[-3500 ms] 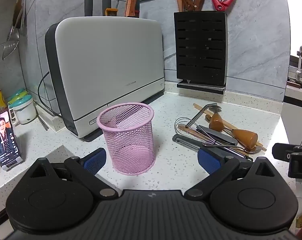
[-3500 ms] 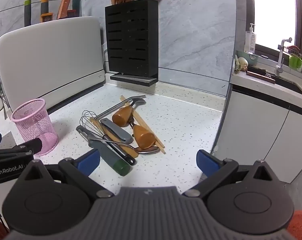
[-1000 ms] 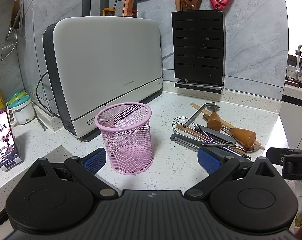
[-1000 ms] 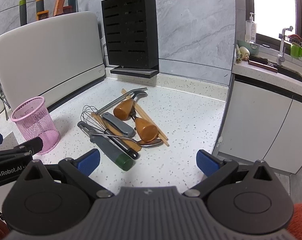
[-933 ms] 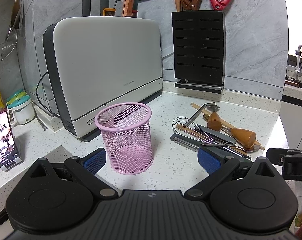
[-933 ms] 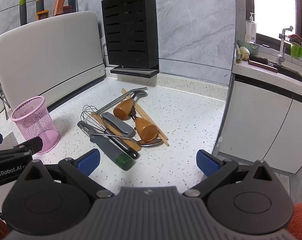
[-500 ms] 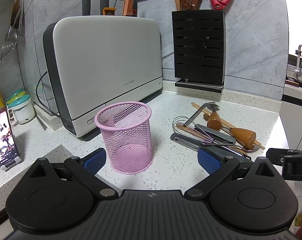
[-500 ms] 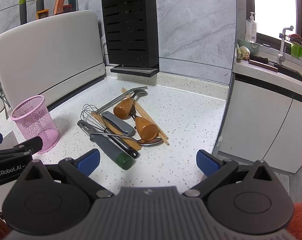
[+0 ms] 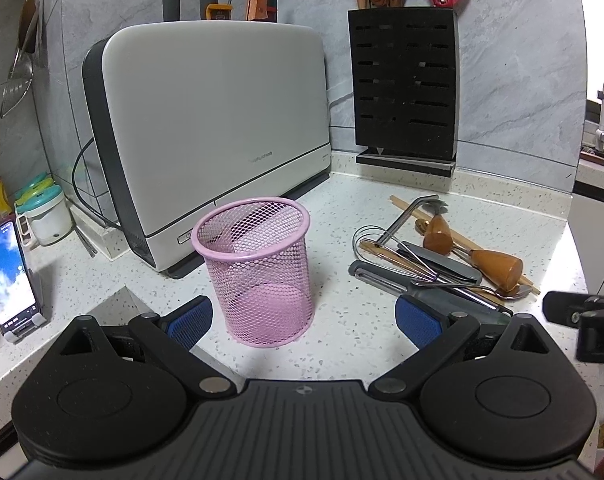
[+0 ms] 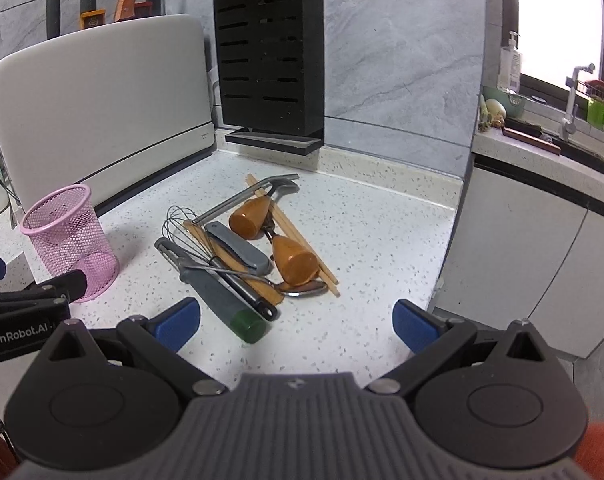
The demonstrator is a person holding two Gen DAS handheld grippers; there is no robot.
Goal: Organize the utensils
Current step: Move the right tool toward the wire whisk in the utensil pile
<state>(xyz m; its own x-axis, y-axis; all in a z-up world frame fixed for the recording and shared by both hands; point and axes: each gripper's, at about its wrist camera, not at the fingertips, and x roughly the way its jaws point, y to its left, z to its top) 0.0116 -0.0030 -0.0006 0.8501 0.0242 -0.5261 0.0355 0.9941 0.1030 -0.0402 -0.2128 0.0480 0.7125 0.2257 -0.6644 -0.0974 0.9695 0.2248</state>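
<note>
Utensils [image 10: 246,256] heaped beside upright pink mesh cup [image 9: 257,268]

Pink mesh cup [image 9: 258,272]; white speckled bench [image 10: 382,232]; black knife block [image 9: 404,84]; white appliance [image 9: 214,128]; brown wooden handles [image 10: 292,258]; green-ended grey peeler [image 10: 222,300]; blue pads [image 10: 178,322].

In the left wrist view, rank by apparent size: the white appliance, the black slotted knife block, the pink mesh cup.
1. White appliance
2. Black slotted knife block
3. Pink mesh cup, though it sits nearest the camera, which inflates it.
</note>
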